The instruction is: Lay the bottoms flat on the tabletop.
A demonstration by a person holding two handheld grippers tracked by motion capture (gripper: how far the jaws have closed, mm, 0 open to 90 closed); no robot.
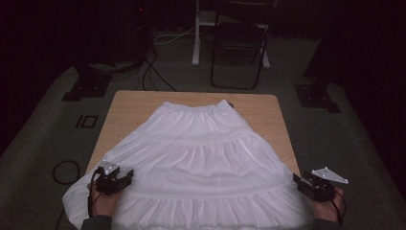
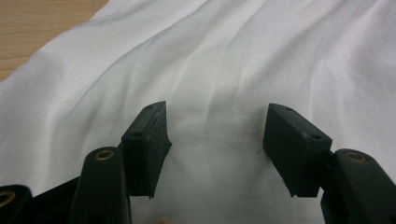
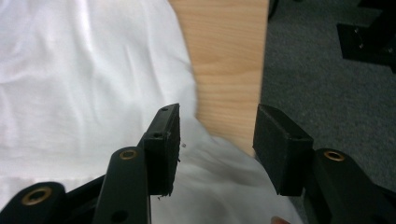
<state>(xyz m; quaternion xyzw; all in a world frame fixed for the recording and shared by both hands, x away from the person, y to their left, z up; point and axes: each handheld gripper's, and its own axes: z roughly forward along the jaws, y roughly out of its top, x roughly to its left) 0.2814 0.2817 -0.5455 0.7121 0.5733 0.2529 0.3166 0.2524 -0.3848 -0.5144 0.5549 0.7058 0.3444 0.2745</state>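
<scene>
A white tiered skirt [image 1: 191, 163] lies spread flat on the wooden table [image 1: 268, 108], waistband at the far end, wide hem at the near edge. My left gripper [image 1: 125, 177] hovers over the skirt's near left corner, jaws open with only white cloth [image 2: 219, 70] below them. My right gripper [image 1: 299, 181] is at the skirt's near right corner by the table's right edge. Its jaws stand open over the hem [image 3: 224, 177], with bare wood [image 3: 229, 70] just beyond. Nothing is held between either pair of jaws [image 2: 217, 140] [image 3: 217, 140].
Grey carpet [image 1: 335, 143] surrounds the table. A black folding chair [image 1: 239, 43] and a white stand leg [image 1: 196, 33] stand beyond the far edge. Cables [image 1: 153, 72] trail on the floor at the far left, and a coiled cable [image 1: 64, 171] lies left of the table.
</scene>
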